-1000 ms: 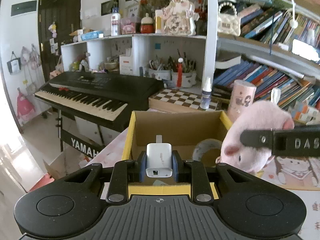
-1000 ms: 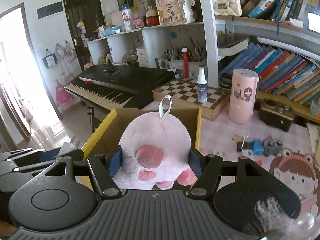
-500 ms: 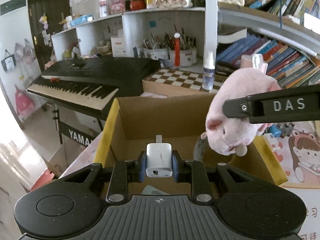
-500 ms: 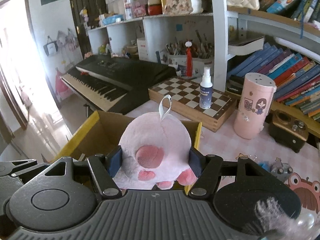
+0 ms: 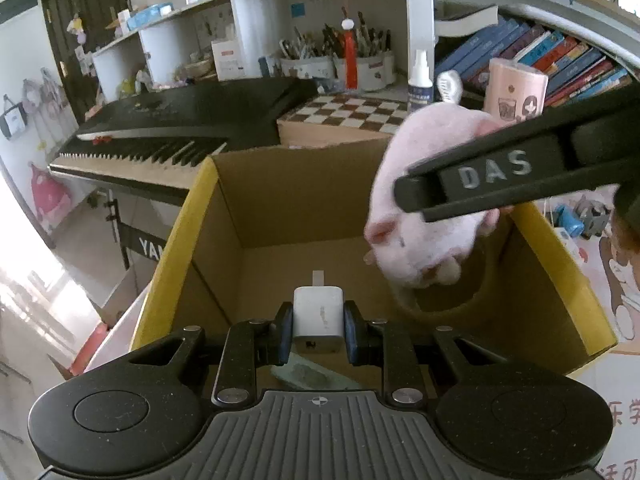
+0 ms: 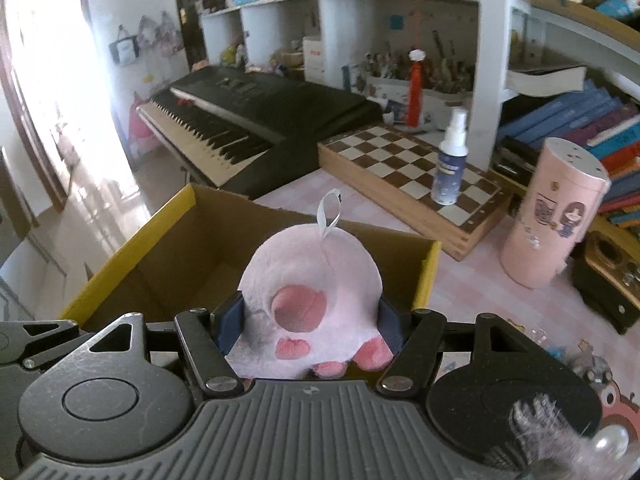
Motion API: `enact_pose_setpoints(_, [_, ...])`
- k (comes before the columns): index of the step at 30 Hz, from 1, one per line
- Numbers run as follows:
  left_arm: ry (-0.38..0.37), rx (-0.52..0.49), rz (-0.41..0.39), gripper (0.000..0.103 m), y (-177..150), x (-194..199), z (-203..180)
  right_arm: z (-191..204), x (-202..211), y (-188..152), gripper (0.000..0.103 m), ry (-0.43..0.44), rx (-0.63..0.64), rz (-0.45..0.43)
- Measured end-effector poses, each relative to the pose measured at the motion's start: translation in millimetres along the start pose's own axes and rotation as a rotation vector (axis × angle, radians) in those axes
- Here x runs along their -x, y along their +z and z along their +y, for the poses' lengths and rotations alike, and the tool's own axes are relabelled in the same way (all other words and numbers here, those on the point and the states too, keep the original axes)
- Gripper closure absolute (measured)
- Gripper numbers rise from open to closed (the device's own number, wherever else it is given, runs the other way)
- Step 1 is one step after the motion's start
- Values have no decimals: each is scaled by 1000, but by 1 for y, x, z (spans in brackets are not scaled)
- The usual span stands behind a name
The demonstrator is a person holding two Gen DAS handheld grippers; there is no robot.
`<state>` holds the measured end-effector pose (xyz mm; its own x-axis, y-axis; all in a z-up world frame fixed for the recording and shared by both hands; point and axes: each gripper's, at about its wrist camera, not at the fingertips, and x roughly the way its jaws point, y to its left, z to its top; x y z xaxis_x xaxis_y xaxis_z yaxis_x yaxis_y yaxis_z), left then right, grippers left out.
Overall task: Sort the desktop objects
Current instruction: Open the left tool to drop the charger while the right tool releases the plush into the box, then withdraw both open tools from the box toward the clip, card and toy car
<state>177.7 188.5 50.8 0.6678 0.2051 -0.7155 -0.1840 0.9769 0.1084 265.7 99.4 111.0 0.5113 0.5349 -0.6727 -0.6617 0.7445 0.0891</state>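
In the left wrist view, the left tool (image 5: 318, 334) sits at lower centre, its blue-padded jaws pressed tight on the sides of a small white plastic charger plug (image 5: 318, 317). The plug hangs over the open brown cardboard box with yellow rim (image 5: 176, 248), above the box floor. A flat greenish item (image 5: 308, 376) lies on the box floor just under the tool; what it is cannot be made out. At the right of that frame the right tool's black arm marked "DAS" crosses in front of a pink plush pig toy (image 5: 420, 216), which hangs over the right part of the box, above a roll of tape (image 5: 448, 300) lying inside.

In the right wrist view, the right tool (image 6: 310, 326) at lower centre stands about half spread, its pads clamped on both flanks of the plush pig (image 6: 312, 276), whose white hanging loop points to the top of the frame. Behind the box, on the pink chequered bench (image 6: 472, 276), are a wooden chessboard (image 6: 404, 176) with a spray bottle (image 6: 452, 160) standing on it, and a pink cylindrical canister (image 6: 552, 216) at right.
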Motion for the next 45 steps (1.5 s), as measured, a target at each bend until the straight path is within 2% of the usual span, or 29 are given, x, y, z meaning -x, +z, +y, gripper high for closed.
enact_pose_setpoints(8, [0,-4,35,79,-4,-5,-2,9,-23,0,37,41,45,69])
enact_pose_setpoints(14, [-1,-6,33,79,-4,-4,-2,12,-36,-6,37,64,46,124])
enact_pose_setpoints(18, [1,-11,23,79,-4,-3,-2,15,-39,-8,36,47,69,125])
enact_pose_setpoints(22, [2,-23,0,77,-3,2,-3,12,-36,-6,34,71,34,121])
enact_pose_setpoints(25, [8,-32,-22,74,-1,9,-4,11,-29,-5,34,81,9,92])
enact_pose_setpoints(30, [27,-50,-85,43,1,27,-4,13,-10,-1,33,62,1,36])
enact_pose_setpoints(36, [30,-47,-137,37,4,46,0,11,21,1,31,24,-39,-53])
enact_pose_setpoints(45, [27,-5,-191,32,0,72,13,7,66,-10,30,-66,-75,-159])
